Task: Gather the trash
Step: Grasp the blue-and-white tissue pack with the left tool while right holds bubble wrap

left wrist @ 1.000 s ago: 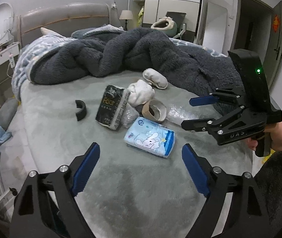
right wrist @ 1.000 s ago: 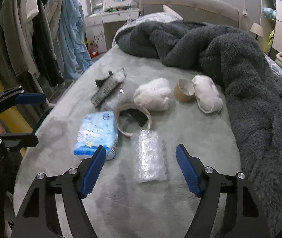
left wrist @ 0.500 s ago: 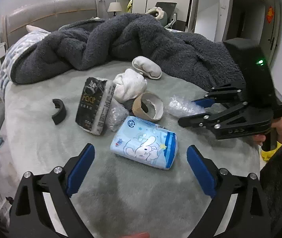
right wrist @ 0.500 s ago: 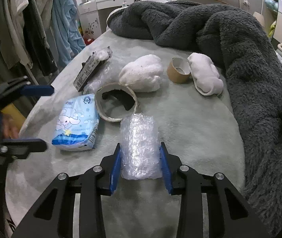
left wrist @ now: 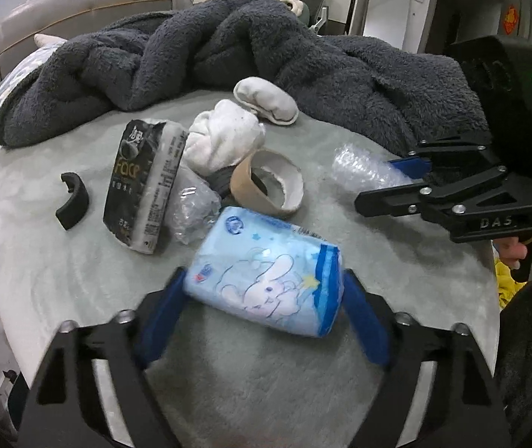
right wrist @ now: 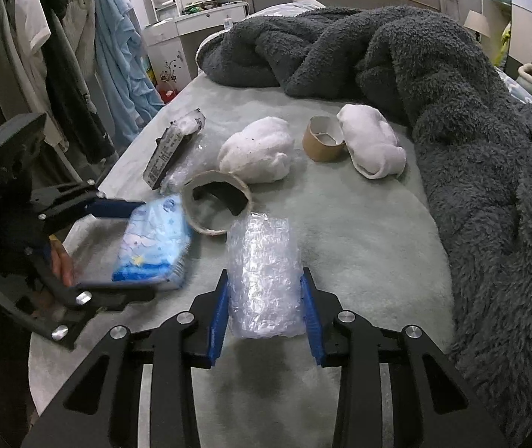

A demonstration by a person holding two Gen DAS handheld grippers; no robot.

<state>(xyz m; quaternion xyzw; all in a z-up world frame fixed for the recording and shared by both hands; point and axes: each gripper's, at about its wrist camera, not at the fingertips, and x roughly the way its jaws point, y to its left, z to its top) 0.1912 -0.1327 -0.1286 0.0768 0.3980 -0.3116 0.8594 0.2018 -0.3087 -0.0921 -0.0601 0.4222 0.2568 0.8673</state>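
While the right gripper (right wrist: 265, 308) is pinching the bubble wrap (right wrist: 262, 276) at lower centre, the left gripper (left wrist: 262, 308) is closing around the blue tissue pack (left wrist: 266, 276), both lying on the grey-green bedcover (left wrist: 247, 373).

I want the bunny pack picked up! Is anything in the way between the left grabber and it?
No. The blue bunny pack already sits between the left gripper's closing jaws, nothing between them.

Dim, even indoor light; fisheye-bent, vignetted edges; slight motion blur nearby.
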